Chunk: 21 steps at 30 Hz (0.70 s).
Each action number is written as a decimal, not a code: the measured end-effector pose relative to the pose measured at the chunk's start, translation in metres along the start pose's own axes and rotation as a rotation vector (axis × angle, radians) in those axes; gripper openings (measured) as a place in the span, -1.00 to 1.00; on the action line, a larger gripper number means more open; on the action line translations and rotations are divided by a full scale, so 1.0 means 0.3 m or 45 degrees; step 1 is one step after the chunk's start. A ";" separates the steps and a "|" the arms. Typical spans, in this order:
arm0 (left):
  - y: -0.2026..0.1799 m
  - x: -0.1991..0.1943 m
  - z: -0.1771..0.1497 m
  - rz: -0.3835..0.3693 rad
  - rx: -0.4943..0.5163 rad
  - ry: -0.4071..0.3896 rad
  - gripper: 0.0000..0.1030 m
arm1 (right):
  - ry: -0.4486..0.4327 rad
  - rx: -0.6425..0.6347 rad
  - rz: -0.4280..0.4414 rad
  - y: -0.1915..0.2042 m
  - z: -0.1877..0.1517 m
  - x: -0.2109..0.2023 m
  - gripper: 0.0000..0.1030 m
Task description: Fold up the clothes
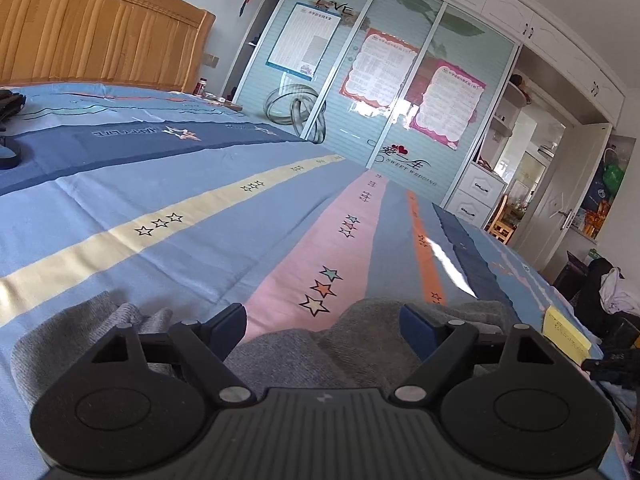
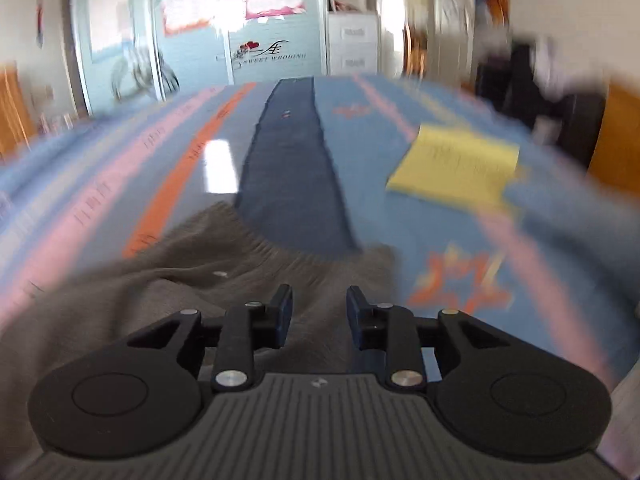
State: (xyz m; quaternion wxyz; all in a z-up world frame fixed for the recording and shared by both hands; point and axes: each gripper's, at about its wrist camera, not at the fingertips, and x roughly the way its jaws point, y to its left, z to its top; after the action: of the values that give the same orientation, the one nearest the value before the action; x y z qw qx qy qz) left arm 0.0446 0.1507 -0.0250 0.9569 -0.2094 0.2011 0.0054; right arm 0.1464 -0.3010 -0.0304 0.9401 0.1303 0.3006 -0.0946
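soft, limp grey knit sweater (image 1: 288, 356) is best pinched at its ribbed hem; left gripper (image 1: 323, 328) released wide, right gripper (image 2: 319, 312) part-open, nothing gripped.

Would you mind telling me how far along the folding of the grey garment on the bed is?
Early on. Done: the grey knit garment lies on the striped bedspread, but bunched, with no neat fold visible. In hand: nothing; the left gripper stands wide open over it, and the right gripper shows a gap with no cloth pinched. Left: flattening and all the folds.
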 end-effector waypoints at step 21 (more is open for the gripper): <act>0.266 -0.047 0.052 0.356 -0.228 0.159 0.66 | -0.078 0.660 0.873 -0.115 -0.579 -0.145 0.38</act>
State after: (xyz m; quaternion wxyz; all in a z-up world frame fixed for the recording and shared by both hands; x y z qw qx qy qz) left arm 0.0299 0.2307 -0.0384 0.9101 -0.2636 0.2858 0.1434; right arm 0.0088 -0.2770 -0.1477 0.8617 0.4516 0.1782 0.1473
